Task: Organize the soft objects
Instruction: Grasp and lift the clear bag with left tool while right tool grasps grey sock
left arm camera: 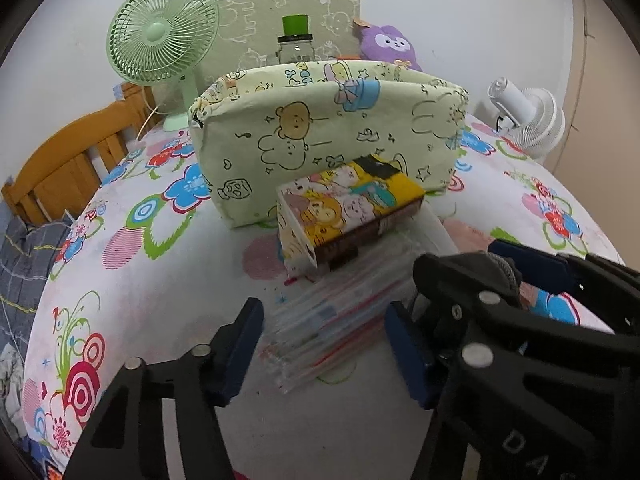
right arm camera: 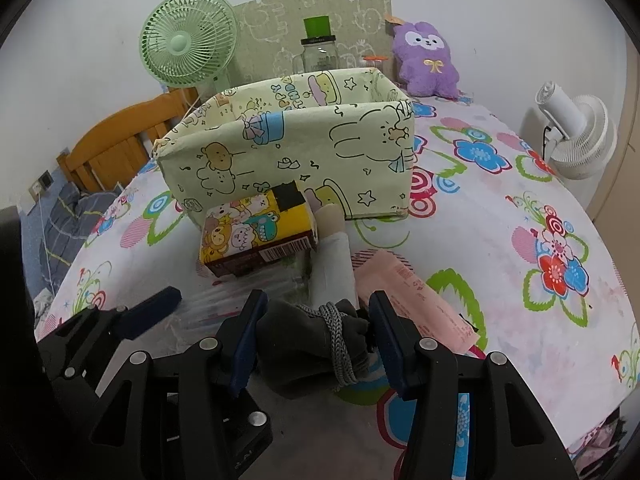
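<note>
A pale green cartoon fabric bin [left arm camera: 328, 136] [right arm camera: 288, 152] stands open on the floral bed. Before it a yellow cartoon tissue box [left arm camera: 348, 212] [right arm camera: 256, 232] lies on a stack of clear plastic bags [left arm camera: 332, 316]. My left gripper [left arm camera: 324, 356] is open around the near end of the bags. My right gripper [right arm camera: 316, 340] is open around a dark grey glove tied with cord [right arm camera: 316, 344], which lies on the sheet; a pale sock [right arm camera: 332, 256] and a pink packet [right arm camera: 416, 300] lie just beyond. A purple plush [right arm camera: 426, 60] sits behind the bin.
A green fan [right arm camera: 188, 40] and a green-lidded jar [right arm camera: 318, 50] stand behind the bin against a cardboard panel. A white fan [right arm camera: 576, 136] is at the right bed edge. A wooden headboard [left arm camera: 72, 160] and grey bedding lie left.
</note>
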Motion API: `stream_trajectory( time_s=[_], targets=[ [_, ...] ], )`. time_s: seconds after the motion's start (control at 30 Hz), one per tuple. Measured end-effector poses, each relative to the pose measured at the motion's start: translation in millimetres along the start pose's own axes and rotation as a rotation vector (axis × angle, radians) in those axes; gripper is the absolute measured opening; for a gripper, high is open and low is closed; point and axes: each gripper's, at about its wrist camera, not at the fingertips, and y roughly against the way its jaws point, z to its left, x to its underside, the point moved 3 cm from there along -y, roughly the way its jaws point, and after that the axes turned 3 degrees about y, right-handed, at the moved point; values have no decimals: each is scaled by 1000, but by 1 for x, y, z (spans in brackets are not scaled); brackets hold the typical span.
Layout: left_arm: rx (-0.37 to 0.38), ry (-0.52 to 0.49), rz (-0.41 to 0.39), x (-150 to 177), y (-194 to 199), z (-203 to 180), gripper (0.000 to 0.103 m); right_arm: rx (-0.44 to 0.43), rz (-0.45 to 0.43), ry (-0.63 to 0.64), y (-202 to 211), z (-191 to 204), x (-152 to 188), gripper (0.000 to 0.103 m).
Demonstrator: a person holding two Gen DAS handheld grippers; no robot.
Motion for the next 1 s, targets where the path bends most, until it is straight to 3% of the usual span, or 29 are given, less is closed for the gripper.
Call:
stream_trajectory(
  time_s=[0.13, 0.47, 0.57, 0.67, 0.8, 1.0],
  targets=[
    [7, -13, 8, 5, 5, -4, 50, -5, 1, -5, 2, -1, 2, 56],
    [-5, -23, 4, 12, 19, -12, 49, -15, -13, -20, 11, -5, 5, 56],
    [-17, -33, -8, 7, 21, -13, 52, -11, -25, -22, 15, -6, 5, 56],
    [-32, -56, -25, 3, 21, -15, 63, -3, -33, -29, 17, -8, 3, 56],
    [-55, -89, -40, -3, 19, -16, 64, 9, -37, -33, 18, -10, 2, 56],
    [-6, -93, -20, -6, 7, -17, 64, 24, -18, -41, 11, -15, 1, 56]
  ],
)
